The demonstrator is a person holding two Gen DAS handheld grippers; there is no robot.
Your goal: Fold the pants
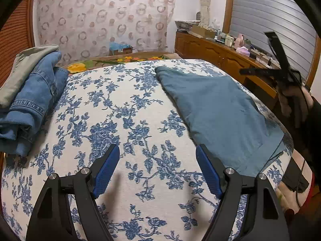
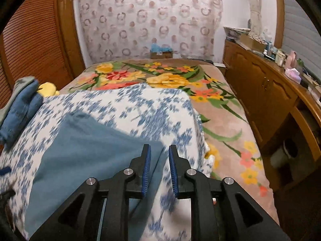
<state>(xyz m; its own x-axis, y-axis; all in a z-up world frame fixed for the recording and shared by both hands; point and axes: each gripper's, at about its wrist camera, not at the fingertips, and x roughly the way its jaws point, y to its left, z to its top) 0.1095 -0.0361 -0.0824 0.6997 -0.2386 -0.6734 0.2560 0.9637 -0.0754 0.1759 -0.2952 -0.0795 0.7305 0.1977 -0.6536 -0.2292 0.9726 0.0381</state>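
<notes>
Teal-blue pants (image 1: 222,108) lie folded flat on the blue-flowered white cloth (image 1: 120,104), to the right of my left gripper (image 1: 157,150), which is open and empty above the cloth. In the right wrist view the pants (image 2: 90,152) lie at lower left. My right gripper (image 2: 159,150) hovers over their right edge with its jaws a narrow gap apart and nothing between them. The right gripper also shows in the left wrist view (image 1: 258,52), raised at the far right.
A stack of folded jeans (image 1: 34,100) with a grey-green garment (image 1: 22,70) on top sits at the left edge. A flowered blanket (image 2: 170,78) covers the bed beyond. A wooden dresser (image 2: 266,88) with clutter stands along the right.
</notes>
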